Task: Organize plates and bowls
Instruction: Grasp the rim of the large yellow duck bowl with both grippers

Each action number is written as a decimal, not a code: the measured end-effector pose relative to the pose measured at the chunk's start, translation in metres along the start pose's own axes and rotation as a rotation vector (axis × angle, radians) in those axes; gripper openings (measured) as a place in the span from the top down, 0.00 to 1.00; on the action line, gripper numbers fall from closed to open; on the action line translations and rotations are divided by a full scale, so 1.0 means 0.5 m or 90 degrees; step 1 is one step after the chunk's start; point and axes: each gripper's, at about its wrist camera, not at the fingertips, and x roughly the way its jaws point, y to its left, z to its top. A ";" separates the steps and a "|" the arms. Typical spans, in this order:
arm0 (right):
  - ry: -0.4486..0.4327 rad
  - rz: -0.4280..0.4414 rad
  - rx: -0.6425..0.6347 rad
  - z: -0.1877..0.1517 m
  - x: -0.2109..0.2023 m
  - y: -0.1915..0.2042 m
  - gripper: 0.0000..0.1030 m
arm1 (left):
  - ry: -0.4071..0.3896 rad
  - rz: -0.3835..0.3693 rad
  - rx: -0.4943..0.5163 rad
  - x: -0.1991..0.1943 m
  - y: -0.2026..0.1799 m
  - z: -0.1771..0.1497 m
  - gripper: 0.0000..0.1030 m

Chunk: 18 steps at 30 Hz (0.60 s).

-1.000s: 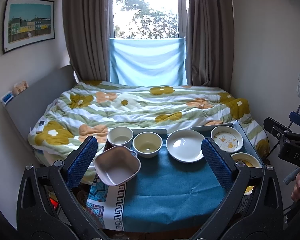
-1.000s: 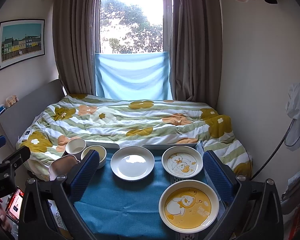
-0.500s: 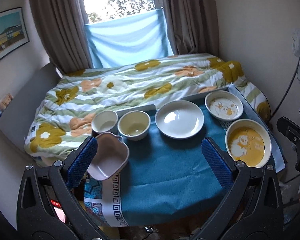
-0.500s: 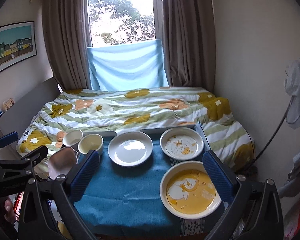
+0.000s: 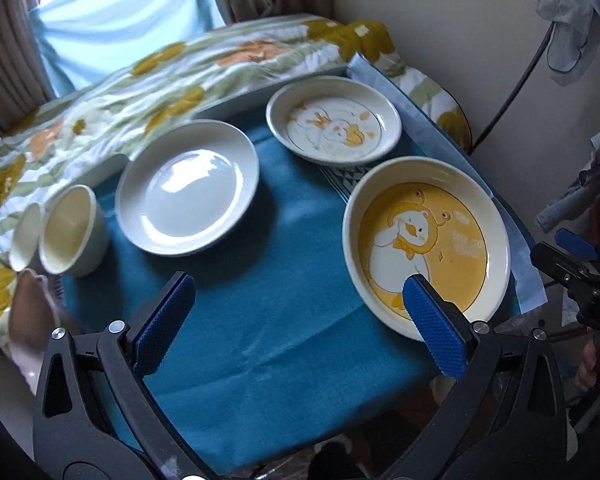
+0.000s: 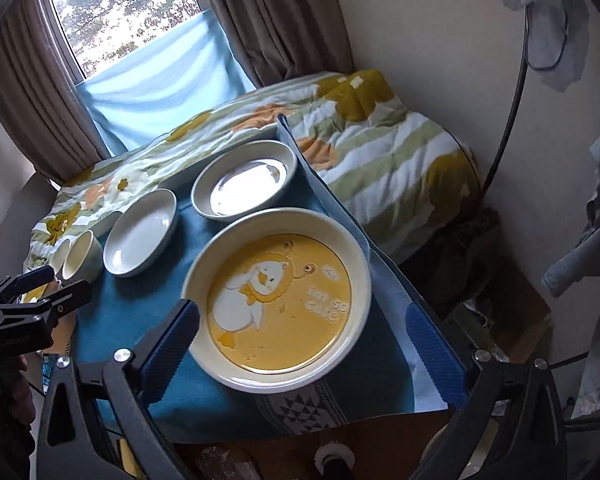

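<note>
On the blue tablecloth lies a yellow duck plate at the front right. Behind it sit a white duck plate, a plain white plate, a cream bowl and a small white bowl. A pink bowl is blurred at the left edge. My left gripper is open and empty, its right finger over the yellow plate's near rim. My right gripper hangs over the yellow duck plate. Its jaws are closing and stand either side of the plate; the pads are clear of it.
A bed with a flowered quilt lies behind and to the right of the table. A wall, a lamp cable and hanging clothes close the right side. The left gripper shows at the left edge of the right wrist view.
Both grippers have come down and tipped towards the table, and both views have rolled. The yellow plate now fills the space between the right fingers. No dish has moved.
</note>
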 end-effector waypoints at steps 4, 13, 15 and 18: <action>0.060 0.041 0.023 0.010 0.079 -0.056 0.33 | 0.071 -0.056 -0.017 0.114 -0.020 0.018 0.08; 0.104 0.083 0.025 0.041 0.161 -0.101 0.59 | 0.156 -0.107 -0.011 0.230 -0.053 0.028 0.41; 0.110 0.087 0.019 0.045 0.167 -0.104 0.66 | 0.164 -0.107 -0.013 0.242 -0.060 0.030 0.48; 0.116 0.081 0.010 0.049 0.169 -0.099 0.67 | 0.174 -0.113 -0.018 0.258 -0.067 0.032 0.57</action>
